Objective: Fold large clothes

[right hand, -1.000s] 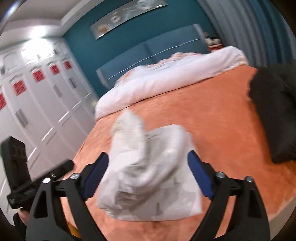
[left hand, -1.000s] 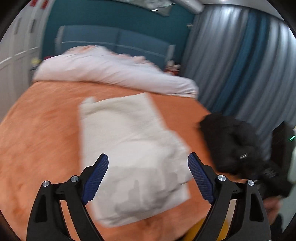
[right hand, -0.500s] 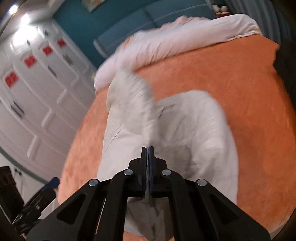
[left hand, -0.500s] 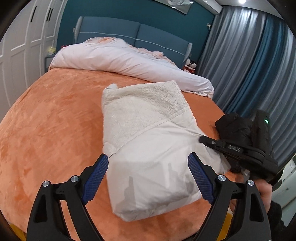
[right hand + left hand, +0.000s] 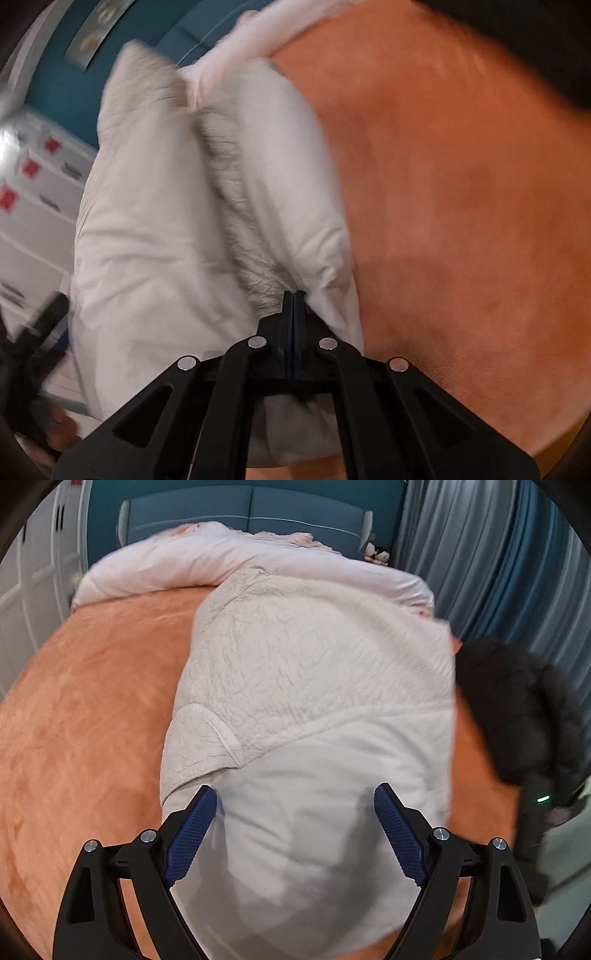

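White garment (image 5: 310, 709), folded into a thick bundle, lies on the orange bed (image 5: 85, 716) and fills the centre of both frames. Left tool (image 5: 293, 827) hovers over its near end, blue pads spread wide and clear of the cloth. Right tool (image 5: 293, 295), lower centre of its frame, is pinched tight on a fold of the garment (image 5: 155, 236). Black clothing (image 5: 517, 709) sits at right.
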`<state>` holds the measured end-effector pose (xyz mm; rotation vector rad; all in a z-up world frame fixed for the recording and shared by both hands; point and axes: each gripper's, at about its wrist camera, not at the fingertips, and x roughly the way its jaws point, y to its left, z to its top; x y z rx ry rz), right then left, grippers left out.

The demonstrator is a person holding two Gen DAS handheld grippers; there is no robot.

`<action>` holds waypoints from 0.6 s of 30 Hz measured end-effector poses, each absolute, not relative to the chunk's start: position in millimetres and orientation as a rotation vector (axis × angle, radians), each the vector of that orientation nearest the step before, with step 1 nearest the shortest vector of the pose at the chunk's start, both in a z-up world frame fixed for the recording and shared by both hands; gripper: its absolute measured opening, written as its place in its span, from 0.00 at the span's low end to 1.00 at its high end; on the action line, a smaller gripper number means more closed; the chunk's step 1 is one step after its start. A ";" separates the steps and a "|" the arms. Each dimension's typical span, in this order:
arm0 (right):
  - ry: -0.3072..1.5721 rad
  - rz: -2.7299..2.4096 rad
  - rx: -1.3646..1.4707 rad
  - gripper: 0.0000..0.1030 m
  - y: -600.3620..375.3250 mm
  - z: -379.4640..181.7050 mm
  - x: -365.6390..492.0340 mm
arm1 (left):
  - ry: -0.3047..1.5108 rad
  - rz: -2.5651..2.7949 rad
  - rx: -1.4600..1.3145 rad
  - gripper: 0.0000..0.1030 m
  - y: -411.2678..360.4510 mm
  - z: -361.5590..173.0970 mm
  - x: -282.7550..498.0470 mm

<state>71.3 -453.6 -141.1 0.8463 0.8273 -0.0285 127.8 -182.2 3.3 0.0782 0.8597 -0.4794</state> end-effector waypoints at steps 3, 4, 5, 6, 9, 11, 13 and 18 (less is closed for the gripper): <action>0.774 -0.037 0.761 0.00 -451.9 -105.9 61.1 | 0.836 -0.447 0.121 0.84 -185.2 -4.6 127.1; 0.736 -0.028 0.753 0.02 -453.6 -91.1 57.5 | 0.841 -0.450 0.103 0.84 -182.2 -6.1 129.5; 0.691 -0.028 0.730 0.06 -457.1 -69.7 56.2 | 0.845 -0.453 0.090 0.84 -180.9 -5.6 131.4; 0.660 -0.017 0.706 0.17 -460.3 -50.9 59.3 | 0.846 -0.457 0.082 0.84 -181.1 -5.9 132.1; 0.589 0.014 0.660 0.51 -470.1 -5.3 80.7 | 0.839 -0.457 0.089 0.84 -182.5 -6.1 129.5; 0.568 0.041 0.643 0.65 -474.0 15.6 110.1 | 0.840 -0.455 0.090 0.84 -182.1 -5.6 127.8; 0.596 0.033 0.622 0.67 -476.0 19.8 144.4 | 0.846 -0.455 0.086 0.84 -182.6 -5.1 130.7; 0.745 0.056 0.595 0.21 -465.0 3.6 215.9 | 0.858 -0.454 0.085 0.84 -184.3 -0.9 132.1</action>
